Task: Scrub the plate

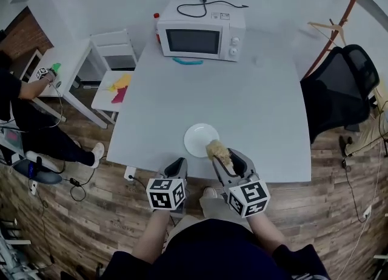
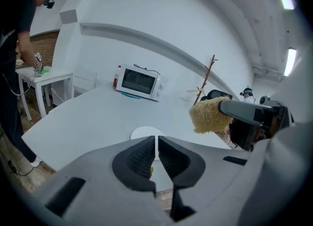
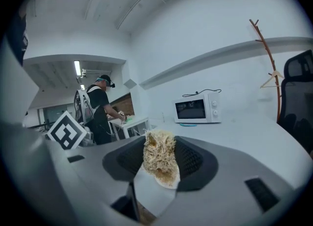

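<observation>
Step in hand, as I read it: the approach. Scrubbing hasn't begun.

The round white plate lies flat on the pale grey table, close to its near edge. Nothing is on the plate that I can see.

The right gripper is just beside the plate's near-right rim, jaws pinching a tan fibrous scrub pad. The pad sticks out past the tips. In the left gripper view it hangs above the plate's right side and apart from it, so there's no contact.

The left gripper is just short of the plate's near-left rim, jaws pressed together with nothing between them. The plate shows straight ahead over the tips.

Next move, my call:
- Right lowers the pad onto the plate's face, then rubs in small circles.
- Left has to spread its jaws first if it's to pin the near rim. The plate looks light on a smooth top near the edge, so I expect it to slide if scrubbed unheld.

Count:
- 1 plate
- 1 scrub pad
- 2 grippers
- 1 boxy white microwave, well beyond the plate
- 1 black office chair, off to the plate's right
- 1 other person, far left of the plate
</observation>
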The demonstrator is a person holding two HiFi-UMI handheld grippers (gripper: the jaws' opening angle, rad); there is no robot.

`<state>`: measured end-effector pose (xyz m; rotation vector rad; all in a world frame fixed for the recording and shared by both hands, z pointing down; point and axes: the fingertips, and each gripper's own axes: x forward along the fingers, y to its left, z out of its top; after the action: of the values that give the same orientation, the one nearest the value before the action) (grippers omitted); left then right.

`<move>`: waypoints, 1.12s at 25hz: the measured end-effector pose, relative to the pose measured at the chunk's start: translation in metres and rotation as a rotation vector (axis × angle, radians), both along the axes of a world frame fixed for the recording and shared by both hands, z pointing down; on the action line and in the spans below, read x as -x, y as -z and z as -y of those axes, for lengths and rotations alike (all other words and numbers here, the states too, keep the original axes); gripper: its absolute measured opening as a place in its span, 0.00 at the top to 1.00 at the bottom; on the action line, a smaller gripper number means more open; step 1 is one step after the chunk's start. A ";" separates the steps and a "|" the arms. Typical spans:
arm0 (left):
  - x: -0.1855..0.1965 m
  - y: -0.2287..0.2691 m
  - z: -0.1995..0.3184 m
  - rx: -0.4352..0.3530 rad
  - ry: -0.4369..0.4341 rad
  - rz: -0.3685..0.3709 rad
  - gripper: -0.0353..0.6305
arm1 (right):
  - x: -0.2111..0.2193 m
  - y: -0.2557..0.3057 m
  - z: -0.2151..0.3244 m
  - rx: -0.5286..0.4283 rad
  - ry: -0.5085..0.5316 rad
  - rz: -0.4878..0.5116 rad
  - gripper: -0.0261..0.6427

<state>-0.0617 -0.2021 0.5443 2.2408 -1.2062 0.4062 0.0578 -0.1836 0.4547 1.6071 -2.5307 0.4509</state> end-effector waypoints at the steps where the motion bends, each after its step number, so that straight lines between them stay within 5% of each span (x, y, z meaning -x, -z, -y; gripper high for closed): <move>1: -0.002 -0.007 0.008 0.014 0.005 0.003 0.92 | -0.002 -0.003 0.008 0.007 0.010 -0.001 0.69; 8: -0.013 -0.061 0.061 0.125 0.044 0.034 0.91 | -0.012 -0.022 0.052 0.053 0.087 -0.007 0.69; 10: -0.015 -0.077 0.073 0.171 0.049 0.039 0.69 | -0.013 -0.027 0.064 0.067 0.108 -0.011 0.69; 11: -0.016 -0.084 0.079 0.190 0.056 0.042 0.68 | -0.013 -0.029 0.069 0.073 0.120 -0.012 0.69; 20: -0.013 -0.125 0.109 0.303 0.107 0.093 0.68 | -0.010 -0.045 0.098 0.111 0.186 -0.008 0.69; 28: -0.011 -0.127 0.111 0.325 0.117 0.088 0.81 | -0.008 -0.053 0.106 0.124 0.205 -0.013 0.69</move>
<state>-0.0509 -0.3126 0.6717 1.8834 -1.2121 0.6133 0.0662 -0.2892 0.5082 1.2884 -2.5660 0.5583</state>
